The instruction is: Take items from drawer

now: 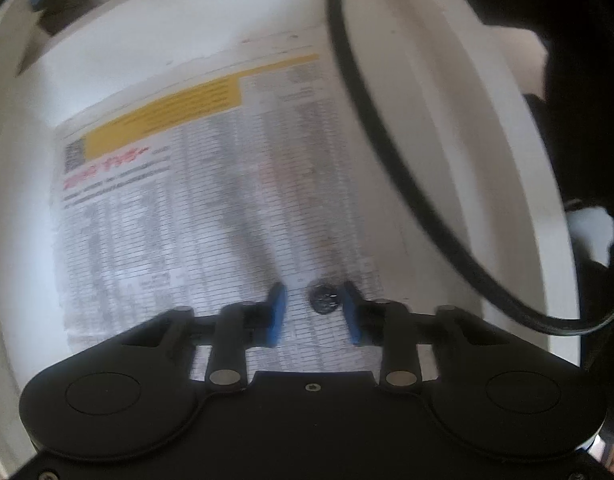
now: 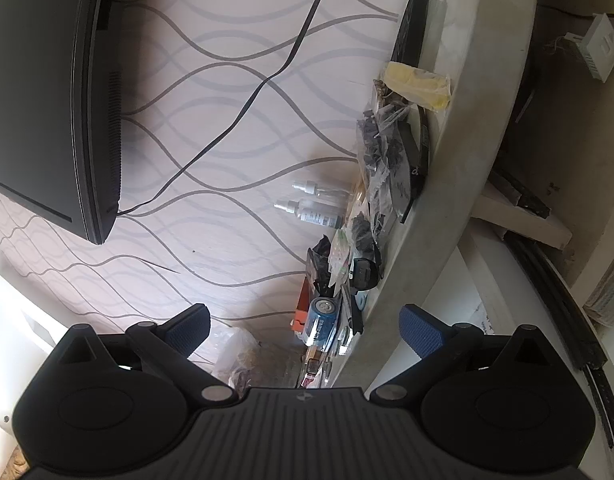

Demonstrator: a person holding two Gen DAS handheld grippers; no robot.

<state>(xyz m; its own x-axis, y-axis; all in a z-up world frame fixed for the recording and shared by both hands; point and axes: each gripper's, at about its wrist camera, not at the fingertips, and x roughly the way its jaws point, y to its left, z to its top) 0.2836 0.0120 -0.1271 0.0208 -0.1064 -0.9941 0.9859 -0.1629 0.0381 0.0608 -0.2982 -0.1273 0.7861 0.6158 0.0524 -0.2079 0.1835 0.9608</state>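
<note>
Blue pads [image 1: 275, 312] of your left gripper [image 1: 313, 312] are straddling, not yet pinching, the coin cell [image 1: 324, 298] at one o'clock, so centre before clenching.

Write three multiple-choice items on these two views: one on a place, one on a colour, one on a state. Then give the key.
1. Where does the small round dark object lie?
A. on the printed sheet, between the left gripper pads
B. on the wall
C. inside a bag

2. What colour is the band across the sheet's top?
A. green
B. yellow
C. purple

3. How does the right gripper stand?
A. shut on a battery
B. shut on a cable
C. open, holding nothing

Key: A, it lies on the sheet between the blue pads; B, the band is yellow; C, its pads stand wide apart with nothing between them.
</note>
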